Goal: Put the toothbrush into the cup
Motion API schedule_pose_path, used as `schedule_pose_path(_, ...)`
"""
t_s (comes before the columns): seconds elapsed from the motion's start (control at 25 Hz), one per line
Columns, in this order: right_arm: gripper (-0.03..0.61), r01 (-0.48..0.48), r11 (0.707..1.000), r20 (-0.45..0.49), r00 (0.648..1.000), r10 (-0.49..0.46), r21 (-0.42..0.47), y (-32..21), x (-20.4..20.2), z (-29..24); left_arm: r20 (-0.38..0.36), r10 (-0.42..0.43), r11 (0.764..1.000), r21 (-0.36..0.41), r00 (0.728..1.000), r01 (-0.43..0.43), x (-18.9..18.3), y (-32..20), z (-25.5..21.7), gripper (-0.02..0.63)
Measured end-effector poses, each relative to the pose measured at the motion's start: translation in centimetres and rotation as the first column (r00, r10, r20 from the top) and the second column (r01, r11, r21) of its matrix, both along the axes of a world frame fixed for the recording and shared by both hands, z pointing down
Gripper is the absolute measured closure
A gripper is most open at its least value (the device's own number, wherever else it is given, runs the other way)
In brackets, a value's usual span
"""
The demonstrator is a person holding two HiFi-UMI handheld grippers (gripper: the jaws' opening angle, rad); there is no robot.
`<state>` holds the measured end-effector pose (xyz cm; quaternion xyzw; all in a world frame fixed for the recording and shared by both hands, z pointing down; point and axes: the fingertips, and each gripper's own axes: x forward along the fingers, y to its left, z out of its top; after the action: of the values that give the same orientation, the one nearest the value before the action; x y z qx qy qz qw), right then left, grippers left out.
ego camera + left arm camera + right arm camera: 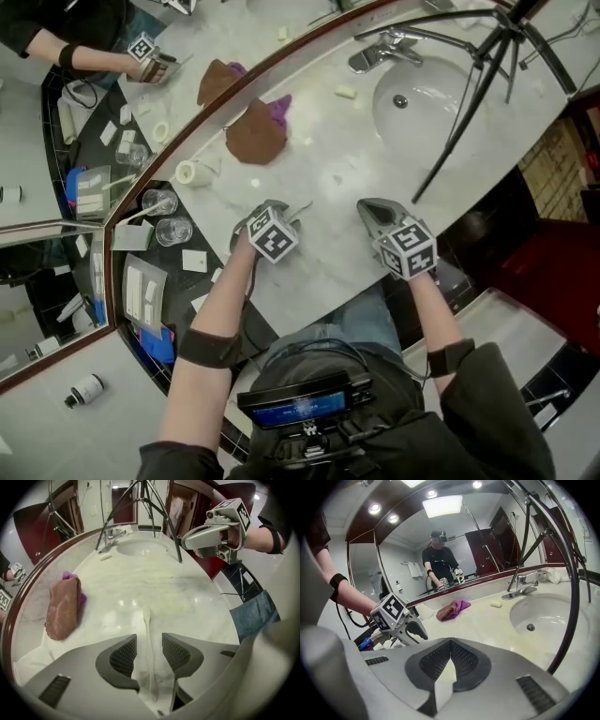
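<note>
A white toothbrush (146, 618) lies flat on the marble counter (328, 169), its head pointing away toward the sink. My left gripper (149, 637) points steeply down over it, open, with one jaw on each side of the handle and neither pad touching it. In the head view the left gripper (277, 217) is near the counter's front edge, and the toothbrush (300, 208) pokes out beside it. My right gripper (451, 641) is shut with nothing in it; it hovers at the front edge, to the right (370, 211). Two clear glass cups (161, 201) stand on the dark surface at far left.
A brown and purple cloth (258, 131) lies on the counter behind the left gripper. The sink (441, 131) with its faucet (380, 52) is at right, and a black tripod (473, 89) straddles it. A mirror runs along the counter's back edge. A white roll (187, 172) lies at the left end.
</note>
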<state>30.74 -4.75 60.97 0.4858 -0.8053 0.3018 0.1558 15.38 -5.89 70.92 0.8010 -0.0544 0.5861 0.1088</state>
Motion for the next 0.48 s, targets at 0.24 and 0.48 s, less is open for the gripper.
schedule_pose_path(0.24,0.577,-0.015,1.0,0.009,1.0,0.015,-0.008,-0.1,0.5,0.6,0.061,0.064,0.998,-0.012,0.996,-0.063,0.6,0.0,1.2,0.502)
schedule_pose_path(0.48,0.577,-0.016,1.0,0.01,1.0,0.017,-0.014,0.2,0.6,0.9,0.07,0.063,0.998,-0.004,0.996,-0.063,0.9,0.1,1.5,0.586)
